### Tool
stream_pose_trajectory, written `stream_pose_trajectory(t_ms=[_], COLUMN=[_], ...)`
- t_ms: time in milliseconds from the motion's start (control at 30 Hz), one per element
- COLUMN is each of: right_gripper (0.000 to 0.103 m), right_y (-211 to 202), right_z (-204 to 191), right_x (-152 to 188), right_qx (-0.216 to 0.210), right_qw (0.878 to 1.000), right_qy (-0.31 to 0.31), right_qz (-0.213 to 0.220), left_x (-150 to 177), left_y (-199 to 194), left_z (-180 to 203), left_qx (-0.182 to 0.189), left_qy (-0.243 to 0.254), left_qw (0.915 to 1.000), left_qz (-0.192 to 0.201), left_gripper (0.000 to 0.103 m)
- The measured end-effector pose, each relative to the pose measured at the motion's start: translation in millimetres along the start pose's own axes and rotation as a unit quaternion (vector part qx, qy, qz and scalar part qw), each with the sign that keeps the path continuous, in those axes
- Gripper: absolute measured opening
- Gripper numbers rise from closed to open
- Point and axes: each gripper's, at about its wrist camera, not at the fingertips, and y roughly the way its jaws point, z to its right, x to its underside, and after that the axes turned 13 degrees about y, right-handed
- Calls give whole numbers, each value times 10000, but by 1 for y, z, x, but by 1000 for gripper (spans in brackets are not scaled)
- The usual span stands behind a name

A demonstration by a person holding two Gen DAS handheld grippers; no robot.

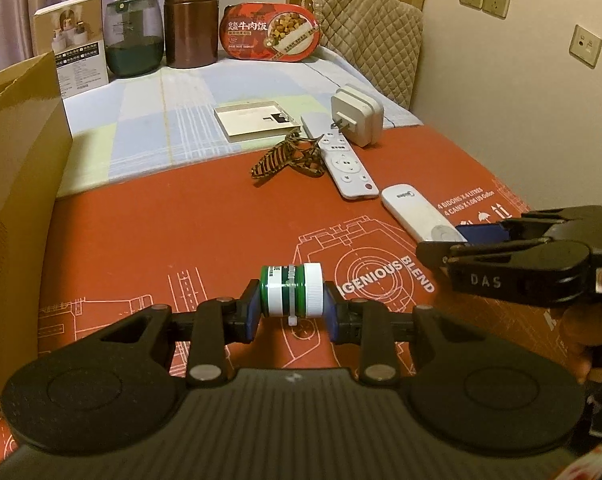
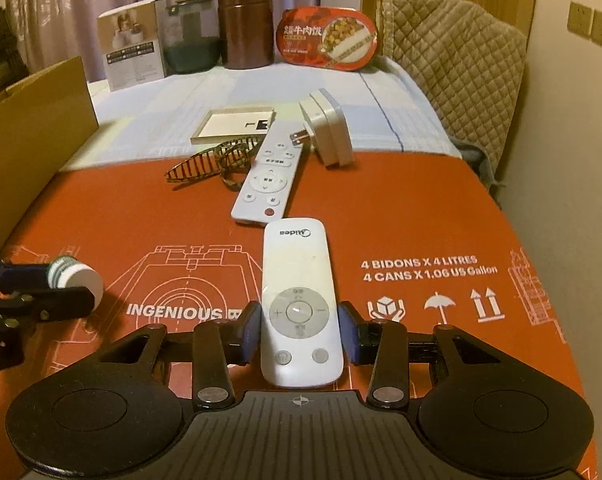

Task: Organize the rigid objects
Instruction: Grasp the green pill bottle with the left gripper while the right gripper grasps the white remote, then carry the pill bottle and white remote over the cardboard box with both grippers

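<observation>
A: What is the left gripper holding?

B: A small bottle, lying sideways between the blue pads. Green body, white label band, ribbed white cap to the right, and a white cable tie round its middle. The jaws are pinching it end to end, above the red printed cardboard.

A: And the right gripper?

B: Its jaws sit on both sides of the lower half of a white remote marked "Midea", grey round dial facing up. The pads look pressed against its edges, and the remote lies lengthwise, pointing away toward the far end.

A: Does either camera add anything?

B: The left view shows the right gripper side-on at the far right, with only the remote's top end clear of it. The right view shows the bottle's flat white cap face at the left edge.

A: What else is on the table?

B: A longer white remote just beyond the Midea one, a brown striped hair clip beside it, a white plug adapter and a flat white box on the pale checked cloth.
</observation>
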Motion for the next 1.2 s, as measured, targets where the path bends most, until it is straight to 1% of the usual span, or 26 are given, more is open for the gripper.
stream_pose_trajectory(t_ms=[333,633,700,833,1000,1200], right_gripper=[37,37,37,37,37,37], right_y=[2,-32,-45,-70,-99,-132], right_z=[-1,-18,-23,-36,-53,-80], right_x=[-1,-11,-14,-14,-14,-28], right_qx=[-5,-299,-393,-582,-761,-1040], right_qw=[10000,9978,9967,9951,9939,9915], right_qy=[43,-134,-118,-119,-66,-37], right_qz=[82,577,695,793,796,781], left_x=[-2,-15,-18,-25,-28,-27], left_y=[-3,-27,-36,-59,-97,-142], left_z=[-2,-5,-6,-8,-11,-29], left_qx=[71,-75,-148,-312,-526,-801], left_qy=[-131,-123,-152,-212,-238,-456], left_qw=[9999,9993,9989,9979,9964,9936], left_qz=[78,357,429,534,616,655], left_gripper=[27,27,27,27,27,27])
